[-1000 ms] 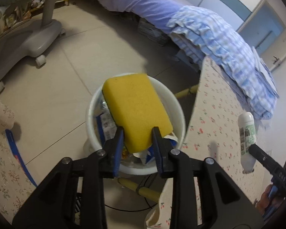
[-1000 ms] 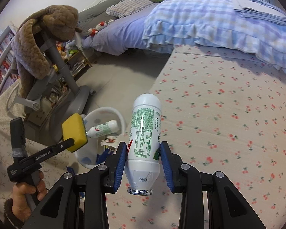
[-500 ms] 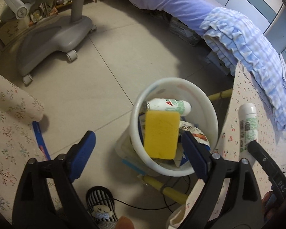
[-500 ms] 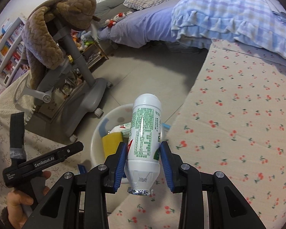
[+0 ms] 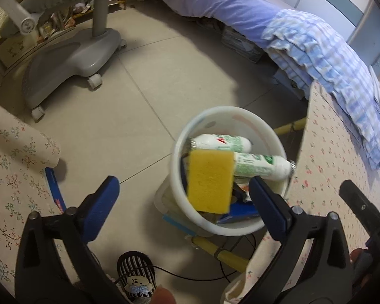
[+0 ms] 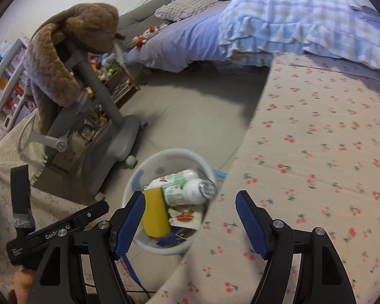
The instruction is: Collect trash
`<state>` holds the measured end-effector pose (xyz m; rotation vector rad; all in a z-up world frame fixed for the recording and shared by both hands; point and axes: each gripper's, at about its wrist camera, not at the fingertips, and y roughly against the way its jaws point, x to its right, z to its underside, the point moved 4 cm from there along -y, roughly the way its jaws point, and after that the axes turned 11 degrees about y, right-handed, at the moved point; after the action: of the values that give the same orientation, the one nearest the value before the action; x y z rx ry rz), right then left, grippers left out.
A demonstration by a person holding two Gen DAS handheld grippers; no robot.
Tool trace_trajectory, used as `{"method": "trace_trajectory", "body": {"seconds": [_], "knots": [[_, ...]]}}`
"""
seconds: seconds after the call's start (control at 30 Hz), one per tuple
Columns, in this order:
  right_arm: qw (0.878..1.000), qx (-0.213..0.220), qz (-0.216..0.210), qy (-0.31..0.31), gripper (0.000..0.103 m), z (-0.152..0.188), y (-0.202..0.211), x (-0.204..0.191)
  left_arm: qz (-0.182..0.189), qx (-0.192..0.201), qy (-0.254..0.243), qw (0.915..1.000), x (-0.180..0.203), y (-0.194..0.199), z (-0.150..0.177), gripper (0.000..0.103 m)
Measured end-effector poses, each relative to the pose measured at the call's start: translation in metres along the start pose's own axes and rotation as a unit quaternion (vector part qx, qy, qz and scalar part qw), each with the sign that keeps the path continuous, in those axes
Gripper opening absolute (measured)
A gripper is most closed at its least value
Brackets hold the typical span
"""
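Observation:
A white trash bin (image 5: 225, 228) stands on the floor beside the table; it also shows in the right wrist view (image 6: 131, 190). In it lie a yellow sponge (image 5: 210, 179) (image 6: 154, 215), two white bottles with green labels (image 5: 261, 166) (image 6: 187, 187) and paper scraps. My left gripper (image 5: 182, 197) is open and empty above the bin's near side. My right gripper (image 6: 190, 217) is open and empty above the bin and the table edge.
A table with a cherry-print cloth (image 6: 316, 152) lies right of the bin. A grey wheeled chair base (image 5: 71, 50) stands on the tiled floor at left. A bed with blue bedding (image 5: 316, 45) is behind. A striped slipper (image 5: 136, 276) lies near my feet.
My left gripper opened and the sponge fell into the bin. My right gripper then opened and its white bottle dropped into the bin on top of the other bottle.

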<state>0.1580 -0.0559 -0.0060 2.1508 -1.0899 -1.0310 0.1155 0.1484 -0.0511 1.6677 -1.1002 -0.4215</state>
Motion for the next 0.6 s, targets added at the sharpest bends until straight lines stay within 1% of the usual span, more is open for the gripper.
{"method": "trace_trajectory", "body": {"seconds": [0.03, 0.1, 0.17, 0.2, 0.23, 0.3, 0.37, 0.5, 0.6], "knots": [[1.000, 0.000, 0.015, -0.002, 0.080, 0.002, 0.008, 0.003, 0.006, 0.001, -0.007, 1.0000, 0.005, 0.002, 0.003, 0.102], [0.999, 0.001, 0.042, 0.005, 0.088, 0.005, 0.026, 0.007, 0.016, 0.006, -0.023, 0.9996, 0.015, 0.008, 0.010, 0.102], [0.998, 0.009, 0.068, 0.015, 0.093, 0.008, 0.046, 0.008, 0.022, 0.014, -0.039, 0.9989, 0.024, 0.015, 0.017, 0.102], [0.996, 0.017, 0.082, 0.022, 0.100, 0.010, 0.058, 0.009, 0.020, 0.020, -0.053, 0.9982, 0.031, 0.020, 0.024, 0.102], [0.995, 0.026, 0.095, 0.026, 0.103, 0.015, 0.072, 0.010, 0.019, 0.024, -0.063, 0.9975, 0.035, 0.024, 0.028, 0.102], [0.992, 0.040, 0.115, 0.030, 0.103, 0.025, 0.095, 0.013, 0.026, 0.029, -0.090, 0.9952, 0.044, 0.032, 0.041, 0.102], [0.990, 0.044, 0.133, 0.028, 0.103, 0.036, 0.110, 0.019, 0.037, 0.036, -0.112, 0.9923, 0.053, 0.042, 0.056, 0.102], [0.979, 0.050, 0.195, 0.023, 0.103, 0.065, 0.140, 0.035, 0.053, 0.061, -0.134, 0.9876, 0.062, 0.063, 0.083, 0.102], [0.971, 0.061, 0.232, 0.012, 0.103, 0.087, 0.159, 0.041, 0.055, 0.087, -0.141, 0.9847, 0.063, 0.075, 0.101, 0.102]]}}
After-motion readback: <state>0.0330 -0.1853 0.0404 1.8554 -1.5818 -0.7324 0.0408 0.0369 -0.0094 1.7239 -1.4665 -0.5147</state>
